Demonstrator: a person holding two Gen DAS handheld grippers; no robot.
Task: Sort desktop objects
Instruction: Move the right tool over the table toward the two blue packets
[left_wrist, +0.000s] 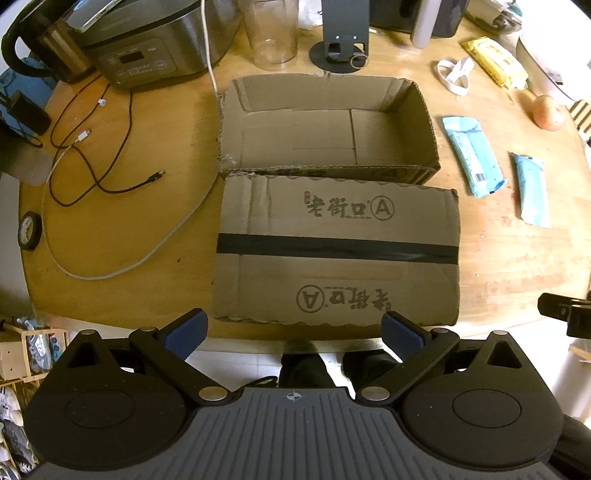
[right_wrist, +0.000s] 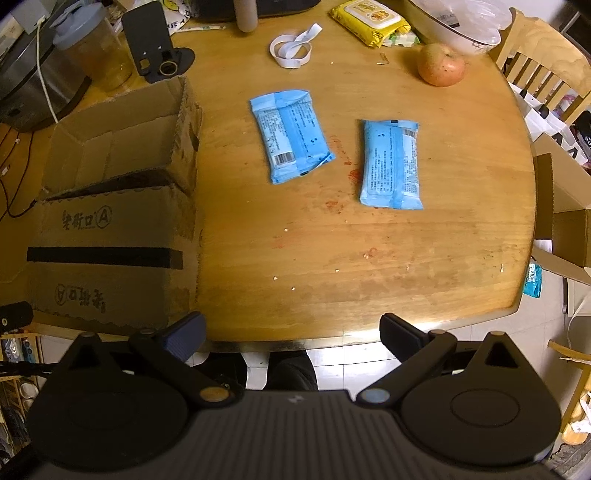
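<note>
Centrally, the round wooden table is carrying everything to be sorted. An open cardboard box is sitting mid-table with its printed flap folded out flat toward the near edge, probably so that the empty interior is lying open as a receiving bin. Right of the box, two blue packets are resting flat and printed side up, well apart from the box wall: the nearer-to-box packet is lying slightly askew, the outer packet just beside it, with bare wood between them. This spacing is likely leaving room for fingers to straddle either one.

Both tools are hovering off the near table edge, pitched downward, not touching anything. The left gripper is facing the flap squarely, its blue-padded fingers spread wide with nothing between them. The right gripper is facing the packets, fingers likewise wide apart and empty. Judging by the layout, no packet is in the box yet.
</note>
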